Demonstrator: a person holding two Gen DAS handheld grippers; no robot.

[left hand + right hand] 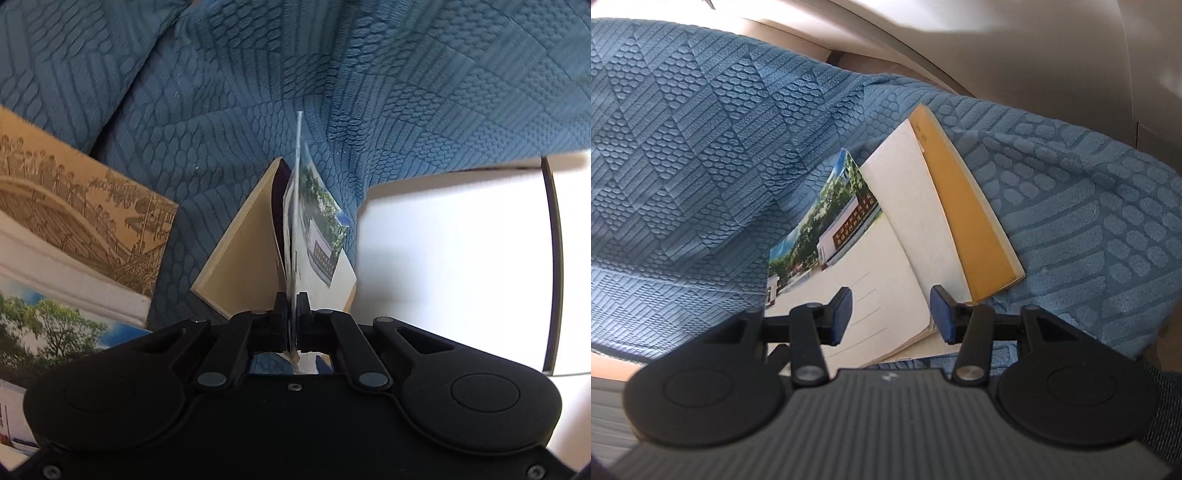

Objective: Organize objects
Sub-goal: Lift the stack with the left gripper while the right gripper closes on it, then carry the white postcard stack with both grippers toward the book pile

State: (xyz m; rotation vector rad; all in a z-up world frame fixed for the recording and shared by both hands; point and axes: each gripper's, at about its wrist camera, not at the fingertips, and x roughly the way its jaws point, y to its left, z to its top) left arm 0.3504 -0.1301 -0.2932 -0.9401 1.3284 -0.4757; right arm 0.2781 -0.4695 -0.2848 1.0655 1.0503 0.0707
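Blue textured cloth (406, 92) across the left wrist view. Left gripper (293, 314) at 6 o'clock, jaws pinched on a thin photo card (321, 218) standing edge-on at centre. Yellow notebook (240, 266) just behind, toward 9 o'clock. Printed booklets (74, 229) stacked at 8 o'clock; white panel (454, 258) at 3 o'clock.

Same blue cloth (701, 147) in the right wrist view. Right gripper (892, 308) at 6 o'clock, jaws apart, nothing visibly clamped. Photo card (827, 229) at centre, overlapping the cream page of the yellow notebook (971, 214) toward 2 o'clock.
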